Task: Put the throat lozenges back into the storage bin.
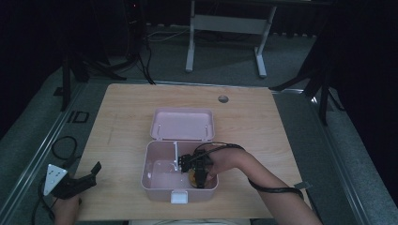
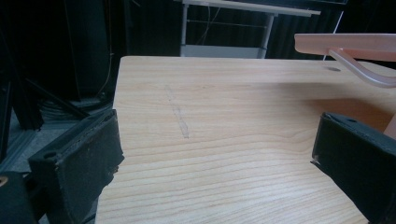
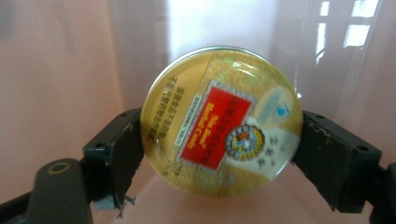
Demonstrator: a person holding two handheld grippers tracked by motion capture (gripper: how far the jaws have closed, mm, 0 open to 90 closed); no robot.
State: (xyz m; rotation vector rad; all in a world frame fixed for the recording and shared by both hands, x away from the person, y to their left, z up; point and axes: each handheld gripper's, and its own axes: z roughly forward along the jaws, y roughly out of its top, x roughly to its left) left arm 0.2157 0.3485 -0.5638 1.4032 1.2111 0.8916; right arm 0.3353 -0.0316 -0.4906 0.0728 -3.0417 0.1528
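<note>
Holding a round tin (image 3: 221, 121) by its edges, the right gripper (image 1: 197, 174) reaches down into the right compartment of a pink box (image 1: 157, 190), and its fingers (image 3: 114, 156) press on the tin's two sides. To my eye the step in hand is either setting the tin down in there or lifting it out, and I cannot tell which; either way it would go best kept level and moved straight, clear of the white divider (image 1: 176, 152) and the near wall, since a smooth metal rim can slip between flat pads if it tilts. The tin is shallow and glossy, gold with a red label and small print on its lid. The box looks like thin, faintly see-through plastic with rounded corners, its lid (image 1: 183, 124) thrown back flat behind it and a pale latch (image 1: 179, 197) at the front. The left gripper (image 1: 87, 178) rests well apart at the near left of the worktop (image 1: 263, 126), fingers (image 2: 86, 161) spread wide and holding nothing, over pale wood with a straight grain.
</note>
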